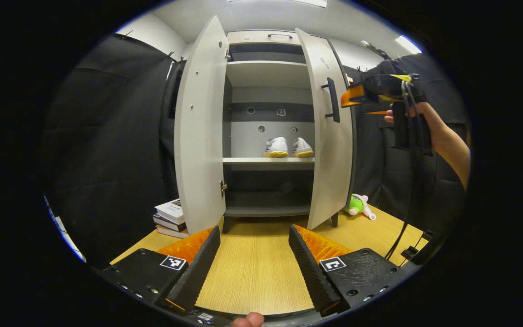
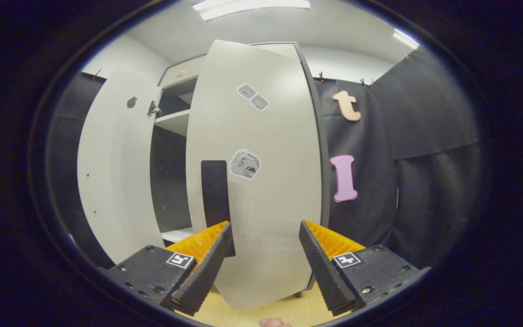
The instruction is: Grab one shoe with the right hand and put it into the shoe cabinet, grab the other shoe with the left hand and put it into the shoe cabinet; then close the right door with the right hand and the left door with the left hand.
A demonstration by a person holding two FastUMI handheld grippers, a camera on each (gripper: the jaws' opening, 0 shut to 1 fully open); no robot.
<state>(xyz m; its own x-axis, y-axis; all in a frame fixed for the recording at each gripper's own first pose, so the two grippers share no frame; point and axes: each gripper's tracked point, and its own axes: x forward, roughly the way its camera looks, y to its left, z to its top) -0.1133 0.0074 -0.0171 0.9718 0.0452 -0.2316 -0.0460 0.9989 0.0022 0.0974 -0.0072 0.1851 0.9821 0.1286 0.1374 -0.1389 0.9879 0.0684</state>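
1. Shoe cabinet [image 1: 268, 68]: one unit, standing on a wooden table [image 1: 252, 268], both doors swung open.
2. Doors: two. The left door [image 1: 202, 131] shows its inner face in the left gripper view; the right door [image 1: 329, 136] carries one dark vertical handle [image 1: 333, 100] on its outer face.
3. Shoes: two, white with yellow soles. The left shoe [image 1: 275, 147] and the right shoe [image 1: 302, 148] sit side by side on the middle shelf [image 1: 268, 160] inside the cabinet, heels toward the camera.
4. Shelves: an upper shelf [image 1: 266, 63] and a lower compartment lie above and below the middle shelf.
5. Left gripper [image 1: 254, 247]: fingers spread wide apart, holding nothing, low over the table in front of the cabinet.
6. Right gripper [image 2: 263, 243]: fingers spread wide apart with nothing between them, facing the outer face of the right door; the handle lies just behind its left finger. In the left gripper view it appears raised beside the right door, near the handle, held by a hand [image 1: 418, 113]; whether it touches the door cannot be told.
7. Books [image 1: 170, 218]: one stack, about three, on the table left of the cabinet.
8. Plush toy [image 1: 359, 205]: one, green and pink, lying on the table right of the cabinet.
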